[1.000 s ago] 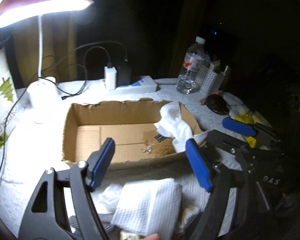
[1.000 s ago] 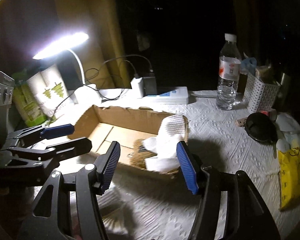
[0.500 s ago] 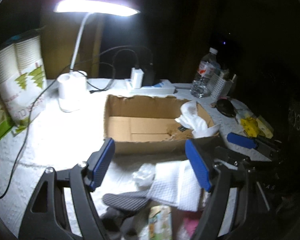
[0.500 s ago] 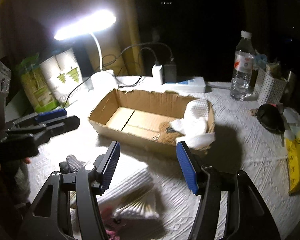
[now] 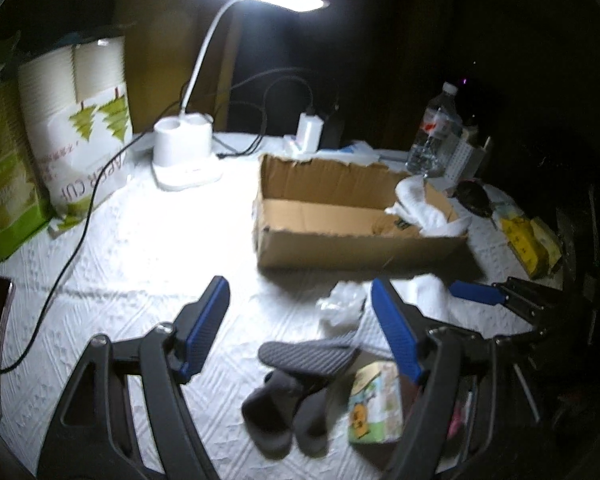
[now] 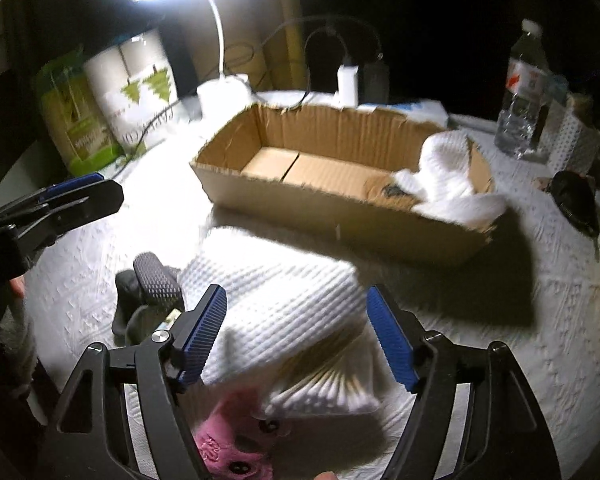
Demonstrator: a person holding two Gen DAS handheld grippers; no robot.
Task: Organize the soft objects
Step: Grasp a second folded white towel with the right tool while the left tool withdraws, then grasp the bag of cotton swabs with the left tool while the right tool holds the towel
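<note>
Gaping wide and holding nothing, the right gripper hangs over the white folded towel, which lies just in front of the cardboard box. The left gripper, equally spread and empty, hovers above grey socks nearer than the box, where another white cloth drapes its right end; a desk lamp stands behind the box.

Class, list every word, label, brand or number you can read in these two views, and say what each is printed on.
"PAPER CUP": on the white paper cup pack with green trees, running up its side.
Green package: print too blurred to read.
Water bottle: red and white label, unreadable.
Small cartoon packet: print too blurred.
Yellow packet: dark marks, illegible.
Nothing else is legible.
</note>
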